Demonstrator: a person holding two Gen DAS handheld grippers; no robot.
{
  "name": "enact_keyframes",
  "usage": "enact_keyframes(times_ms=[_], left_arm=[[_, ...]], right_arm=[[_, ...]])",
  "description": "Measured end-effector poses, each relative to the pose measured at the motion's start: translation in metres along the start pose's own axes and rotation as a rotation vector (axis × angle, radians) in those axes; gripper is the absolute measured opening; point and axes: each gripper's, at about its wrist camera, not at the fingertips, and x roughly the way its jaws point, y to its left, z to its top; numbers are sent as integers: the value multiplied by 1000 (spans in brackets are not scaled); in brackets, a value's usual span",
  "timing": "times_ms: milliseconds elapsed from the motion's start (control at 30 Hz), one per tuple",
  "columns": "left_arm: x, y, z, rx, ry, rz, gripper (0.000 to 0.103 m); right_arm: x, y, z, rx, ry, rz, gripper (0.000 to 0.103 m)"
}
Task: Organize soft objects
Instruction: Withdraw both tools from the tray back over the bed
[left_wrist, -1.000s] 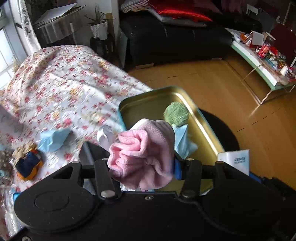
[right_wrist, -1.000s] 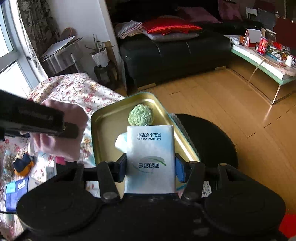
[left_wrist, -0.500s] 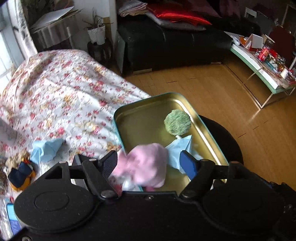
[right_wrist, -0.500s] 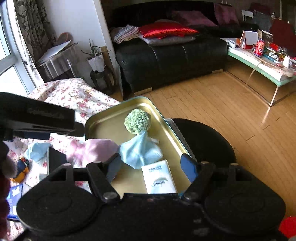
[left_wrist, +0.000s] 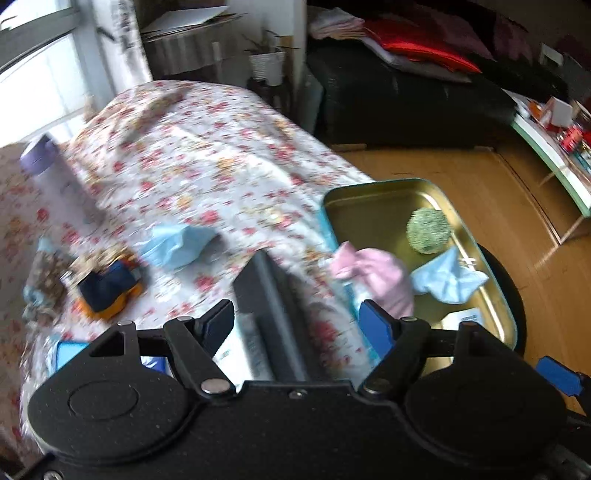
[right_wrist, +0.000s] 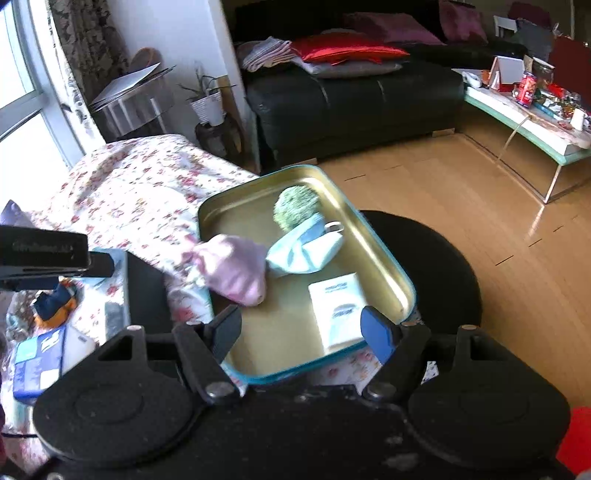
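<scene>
A gold metal tray (right_wrist: 373, 236) with a teal rim sits at the edge of the floral-covered table. In it lie a pink cloth (right_wrist: 232, 266) draped over the left rim, a light blue cloth (right_wrist: 306, 251), a green fuzzy ball (right_wrist: 295, 206) and a white tissue pack (right_wrist: 338, 310). The tray (left_wrist: 476, 236) and the pink cloth (left_wrist: 376, 273) also show in the left wrist view. My left gripper (left_wrist: 295, 325) is open and empty over the tablecloth left of the tray. My right gripper (right_wrist: 301, 328) is open and empty above the tray's near end.
On the tablecloth lie another light blue cloth (left_wrist: 173, 245), a navy and orange item (left_wrist: 105, 291), a purple-capped bottle (left_wrist: 55, 181) and a dark flat box (left_wrist: 269, 306). A blue pack (right_wrist: 35, 363) lies at left. A black round stool (right_wrist: 436, 266) stands beside the tray.
Both grippers opened: the left one let go of the pink cloth, the right one let go of the tissue pack, both now in the tray. The left gripper has swung left over the table.
</scene>
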Motion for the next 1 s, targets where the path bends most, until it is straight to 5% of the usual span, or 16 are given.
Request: enact_keyframes(times_ms=[400,667,900,1000], left_arm=[[-39,97,-50,-200,-36,137,78],[-34,179,-73,-364,-14,324,79],[-8,230,-78,-442,71,466,85],[12,247,-78,-502,131,474,85]], right_arm=[[-36,65,-26,-125,3,125,73],[-38,122,-42,-242,36,215,74],[-34,160,-48,-322,66,241,74],[-35,173,-49,-349,69,242,75]])
